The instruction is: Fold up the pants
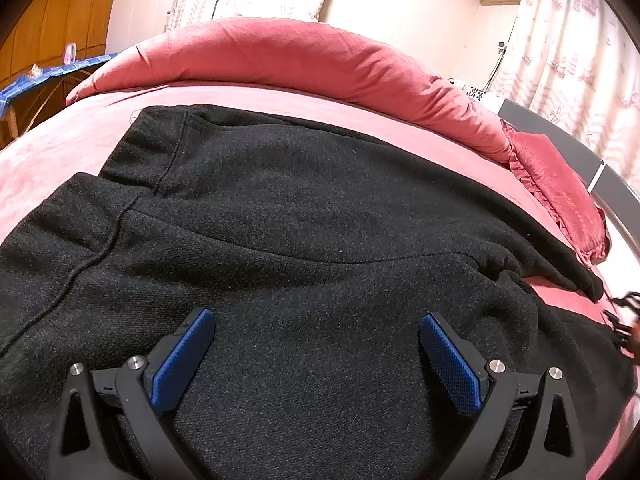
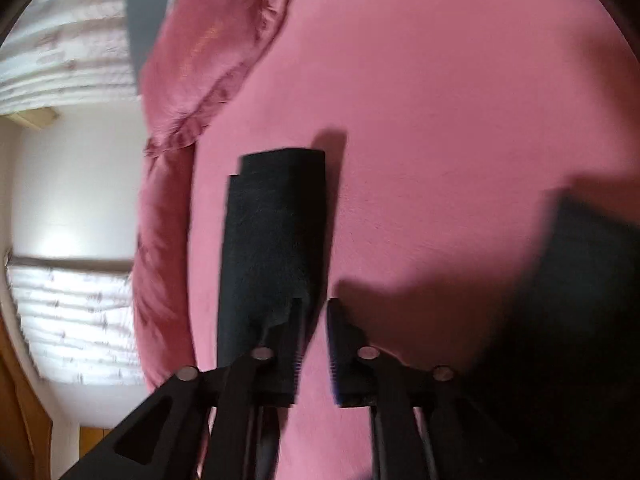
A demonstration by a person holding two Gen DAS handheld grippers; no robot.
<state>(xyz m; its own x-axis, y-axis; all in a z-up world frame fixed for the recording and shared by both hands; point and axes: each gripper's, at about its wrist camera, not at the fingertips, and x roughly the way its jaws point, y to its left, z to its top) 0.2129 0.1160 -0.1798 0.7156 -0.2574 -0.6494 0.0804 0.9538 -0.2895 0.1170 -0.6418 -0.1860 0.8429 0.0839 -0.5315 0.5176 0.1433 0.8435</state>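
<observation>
Pants (image 1: 304, 216): black, thick knit; spread flat on pink bed (image 1: 60, 152), already doubled leg over leg by the look of it.
Handling: soft, limp, some weight; likely to sag and drag, not slip. No stiffness to lean on.
Hold: best at cuff hems or waistband corners, pinching both layers.
Axis: long axis runs left to right in left wrist view; ribbed cuffs (image 1: 132, 148) at left, waist end presumably right.
Left tool (image 1: 316, 332): wide open, empty, low over fabric.
Right tool (image 2: 314, 308): narrow gap, blurred; cloth strip beside one finger, grip uncertain.
</observation>
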